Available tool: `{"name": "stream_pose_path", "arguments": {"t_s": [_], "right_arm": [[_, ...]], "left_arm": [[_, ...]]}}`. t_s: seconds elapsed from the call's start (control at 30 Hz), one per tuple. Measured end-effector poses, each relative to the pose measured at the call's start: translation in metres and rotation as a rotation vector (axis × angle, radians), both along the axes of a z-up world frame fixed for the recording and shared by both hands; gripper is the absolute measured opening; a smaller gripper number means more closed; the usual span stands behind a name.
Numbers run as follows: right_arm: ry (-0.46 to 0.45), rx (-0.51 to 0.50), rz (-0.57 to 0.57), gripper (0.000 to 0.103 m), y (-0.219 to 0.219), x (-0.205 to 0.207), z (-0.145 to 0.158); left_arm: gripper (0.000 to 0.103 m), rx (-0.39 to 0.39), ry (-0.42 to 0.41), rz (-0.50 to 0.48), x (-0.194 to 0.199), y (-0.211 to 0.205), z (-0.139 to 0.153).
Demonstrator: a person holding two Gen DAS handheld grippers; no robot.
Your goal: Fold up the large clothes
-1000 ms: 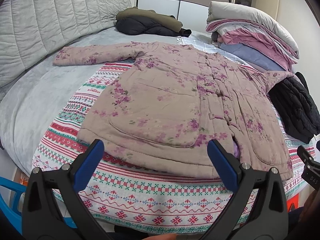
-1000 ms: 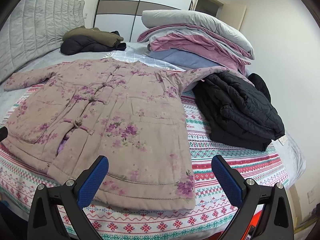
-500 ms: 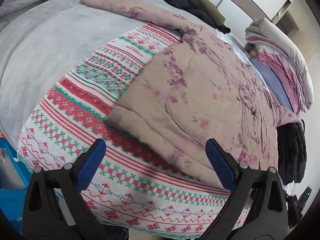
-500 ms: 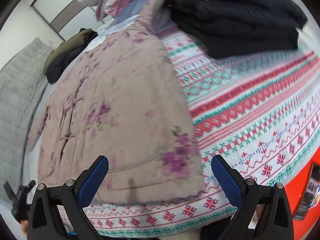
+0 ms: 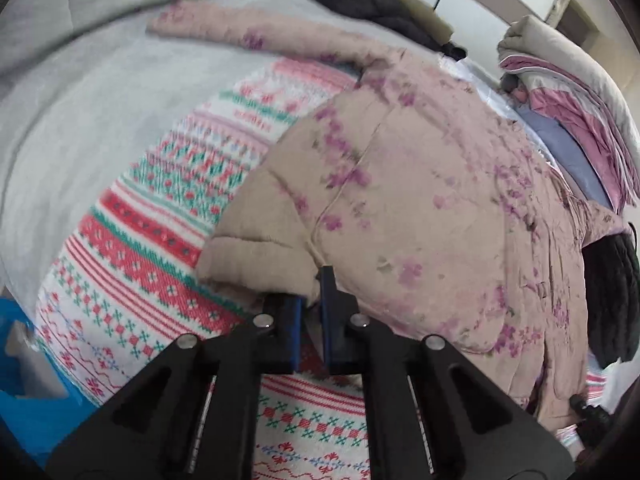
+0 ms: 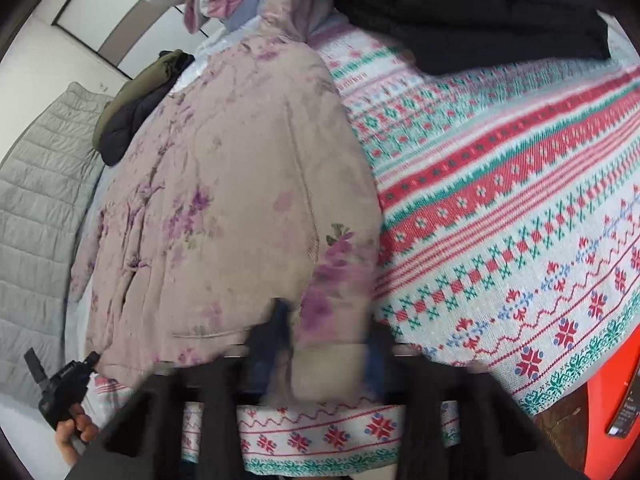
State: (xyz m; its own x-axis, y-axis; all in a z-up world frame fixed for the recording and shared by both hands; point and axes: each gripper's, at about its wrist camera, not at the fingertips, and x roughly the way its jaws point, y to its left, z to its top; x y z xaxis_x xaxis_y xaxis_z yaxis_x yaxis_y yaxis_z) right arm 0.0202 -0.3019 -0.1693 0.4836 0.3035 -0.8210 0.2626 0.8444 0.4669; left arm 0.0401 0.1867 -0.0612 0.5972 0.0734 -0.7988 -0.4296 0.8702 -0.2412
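A pink padded coat with purple flowers (image 5: 420, 184) lies spread flat on a patterned blanket (image 5: 168, 208) on the bed. My left gripper (image 5: 311, 300) is shut on the coat's near left hem corner. In the right wrist view the coat (image 6: 224, 208) fills the left half. My right gripper (image 6: 326, 340) is at its near right hem corner, with the hem between the blurred fingers, which are still partly apart. The other hand and its gripper (image 6: 64, 384) show at the lower left.
A black jacket (image 5: 612, 296) lies at the coat's right, seen also in the right wrist view (image 6: 472, 8). Folded quilts (image 5: 572, 92) are stacked at the back right. A dark and olive coat (image 5: 380, 4) lies at the head of the bed. A blue chair (image 5: 24, 384) stands left.
Both grippers have dropped to the coat's near hem. The left has gone from wide open to shut on the left corner. The right is closing around the right corner, blurred with motion.
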Motion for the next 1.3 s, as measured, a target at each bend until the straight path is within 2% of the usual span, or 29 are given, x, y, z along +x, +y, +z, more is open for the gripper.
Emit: {"name": "stream_pose_path", "arguments": {"t_s": [0.07,0.1,0.23,0.27,0.3,0.37,0.4,0.47,0.53,0.57,0.6,0.63,0.7,0.77,0.83,0.9,0.93,0.97,1.0,1.17,1.3], "right_arm": [[-0.056,0.014,-0.014,0.015,-0.001,-0.003,0.012],[-0.118,0.018,-0.039,0.014,-0.006,-0.008,0.025],[-0.295,0.0,-0.109,0.012,-0.024,-0.027,0.065],[-0.319,0.002,-0.097,0.012,-0.023,-0.029,0.07],[-0.328,-0.015,-0.077,0.012,-0.02,-0.03,0.073],[-0.306,-0.075,-0.047,0.012,-0.011,-0.029,0.073],[-0.26,-0.104,-0.034,0.012,-0.005,-0.024,0.067],[-0.212,-0.07,-0.043,0.012,-0.007,-0.02,0.056],[-0.183,-0.042,-0.087,0.014,-0.018,-0.02,0.051],[-0.178,-0.03,-0.101,0.018,-0.022,-0.023,0.05],[-0.171,-0.016,-0.114,0.022,-0.023,-0.023,0.047],[-0.15,-0.019,-0.124,0.023,-0.024,-0.021,0.044],[-0.093,-0.034,-0.115,0.024,-0.022,-0.014,0.037],[-0.089,-0.041,-0.151,0.024,-0.023,-0.013,0.038],[-0.151,-0.074,-0.198,0.024,-0.027,-0.018,0.049],[-0.214,-0.113,-0.233,0.032,-0.027,-0.022,0.061],[-0.242,-0.122,-0.236,0.038,-0.026,-0.023,0.066],[-0.26,-0.13,-0.227,0.055,-0.022,-0.022,0.069],[-0.268,-0.135,-0.212,0.068,-0.018,-0.021,0.071],[-0.274,-0.16,-0.04,0.068,0.027,0.002,0.067],[-0.32,-0.168,0.01,0.068,0.051,0.012,0.071]], "left_arm": [[0.008,0.024,-0.091,-0.003,-0.01,-0.005,0.019],[0.007,0.011,-0.123,0.001,-0.015,-0.005,0.026],[0.006,-0.114,-0.225,0.065,-0.045,0.011,0.046],[0.006,-0.115,-0.239,0.075,-0.05,0.013,0.047],[0.006,-0.094,-0.242,0.084,-0.054,0.012,0.048],[0.006,-0.018,-0.165,0.07,-0.048,0.004,0.039],[0.006,-0.013,-0.127,0.065,-0.042,0.001,0.033],[0.006,-0.033,-0.089,0.057,-0.035,0.0,0.023],[0.007,-0.04,-0.084,0.055,-0.034,0.001,0.021],[0.009,-0.052,-0.079,0.052,-0.034,0.002,0.02],[0.017,-0.06,-0.076,0.058,-0.036,0.001,0.019],[0.034,-0.073,-0.068,0.07,-0.037,0.002,0.019],[0.058,-0.116,-0.067,0.089,-0.04,0.006,0.02],[0.06,-0.133,-0.111,0.121,-0.048,0.006,0.026],[0.064,-0.111,-0.148,0.167,-0.053,0.005,0.034],[0.067,-0.09,-0.171,0.184,-0.054,0.0,0.039],[0.067,-0.083,-0.176,0.172,-0.051,-0.005,0.041],[0.067,-0.074,-0.175,0.147,-0.048,-0.013,0.042],[0.067,-0.065,-0.171,0.123,-0.044,-0.02,0.043],[0.067,0.006,-0.162,-0.046,-0.02,-0.073,0.048],[0.07,0.05,-0.154,-0.166,0.005,-0.115,0.057]]}}
